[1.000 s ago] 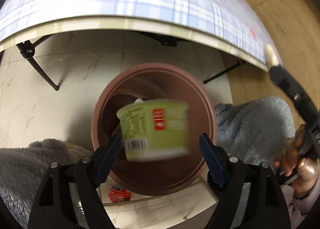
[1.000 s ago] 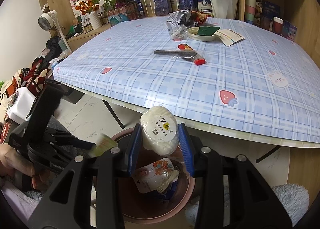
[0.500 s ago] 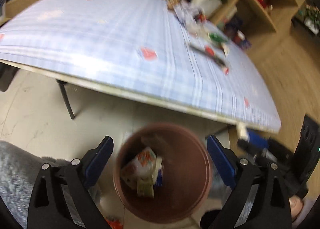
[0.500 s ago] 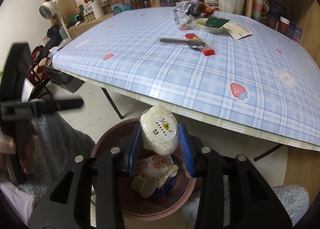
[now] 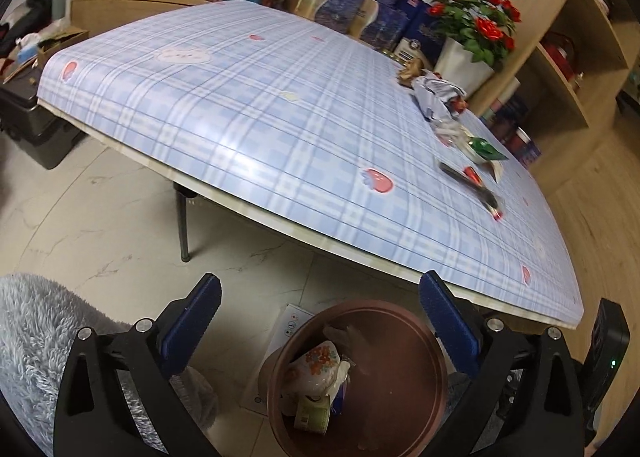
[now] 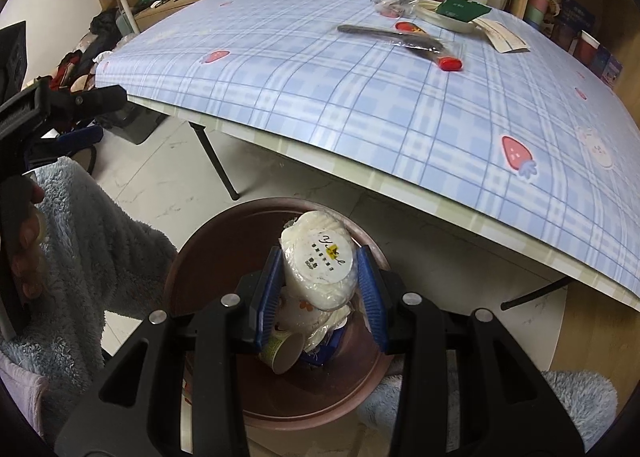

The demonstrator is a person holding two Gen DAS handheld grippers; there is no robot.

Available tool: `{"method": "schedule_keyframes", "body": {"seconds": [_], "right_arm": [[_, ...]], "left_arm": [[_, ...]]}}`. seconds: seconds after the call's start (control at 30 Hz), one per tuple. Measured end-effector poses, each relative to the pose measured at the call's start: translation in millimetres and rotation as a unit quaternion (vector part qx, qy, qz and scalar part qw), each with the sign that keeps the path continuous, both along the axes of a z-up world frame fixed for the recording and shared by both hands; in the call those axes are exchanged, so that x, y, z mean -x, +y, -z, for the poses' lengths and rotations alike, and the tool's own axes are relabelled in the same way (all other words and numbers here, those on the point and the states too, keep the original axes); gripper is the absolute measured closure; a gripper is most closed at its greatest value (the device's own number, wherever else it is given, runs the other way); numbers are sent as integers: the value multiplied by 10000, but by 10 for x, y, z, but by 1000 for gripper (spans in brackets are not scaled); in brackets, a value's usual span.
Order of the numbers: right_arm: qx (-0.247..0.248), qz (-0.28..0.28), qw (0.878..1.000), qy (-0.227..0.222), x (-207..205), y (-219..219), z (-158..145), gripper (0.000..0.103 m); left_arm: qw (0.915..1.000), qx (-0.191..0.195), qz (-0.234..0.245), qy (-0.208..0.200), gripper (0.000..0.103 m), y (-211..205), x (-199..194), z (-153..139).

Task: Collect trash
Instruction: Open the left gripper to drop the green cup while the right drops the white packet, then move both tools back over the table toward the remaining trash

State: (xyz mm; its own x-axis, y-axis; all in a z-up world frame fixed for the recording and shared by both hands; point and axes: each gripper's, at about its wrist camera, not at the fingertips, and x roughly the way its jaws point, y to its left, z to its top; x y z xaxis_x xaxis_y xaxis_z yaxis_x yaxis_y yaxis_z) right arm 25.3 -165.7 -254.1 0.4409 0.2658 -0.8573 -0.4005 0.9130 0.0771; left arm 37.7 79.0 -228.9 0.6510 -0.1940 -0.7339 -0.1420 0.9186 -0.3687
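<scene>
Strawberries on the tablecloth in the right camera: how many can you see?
3 clear ones: near the left edge, under the black wrapper, near the front edge. Small red marks far right may be more.

My left gripper (image 5: 318, 313) points steeply downward, its jaws having just spread to full width with nothing between them; my right gripper (image 6: 318, 285) also tilts down, its blue pads (image 6: 267, 289) pressed on either side of a white wrapped roll (image 6: 318, 269). My left hand (image 6: 24, 241), in a fluffy blue sleeve (image 6: 88, 241), grips its handle at the edge of the right view.
</scene>
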Motion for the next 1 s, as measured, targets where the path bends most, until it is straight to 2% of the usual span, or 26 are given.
{"method": "schedule_keyframes", "body": {"seconds": [0.13, 0.5, 0.57, 0.73, 0.87, 1.0], "right_arm": [[19, -148, 9998, -145, 40, 60, -31, 63], [69, -211, 9997, -85, 51, 87, -9, 61], [58, -207, 9997, -138, 62, 82, -30, 47], [41, -97, 9995, -288, 61, 45, -88, 33], [128, 123, 9988, -459, 51, 3, -134, 14], [157, 382, 9965, -723, 43, -64, -205, 6]], "left_arm": [[10000, -25, -29, 10, 6, 15, 3, 11], [9999, -151, 57, 56, 6, -43, -21, 29], [9998, -159, 57, 39, 6, -43, -22, 20], [9998, -192, 78, 35, 6, -53, -18, 20], [9997, -216, 95, -3, 6, -60, -9, 5], [9996, -236, 117, -24, 6, -72, -12, -2]]}}
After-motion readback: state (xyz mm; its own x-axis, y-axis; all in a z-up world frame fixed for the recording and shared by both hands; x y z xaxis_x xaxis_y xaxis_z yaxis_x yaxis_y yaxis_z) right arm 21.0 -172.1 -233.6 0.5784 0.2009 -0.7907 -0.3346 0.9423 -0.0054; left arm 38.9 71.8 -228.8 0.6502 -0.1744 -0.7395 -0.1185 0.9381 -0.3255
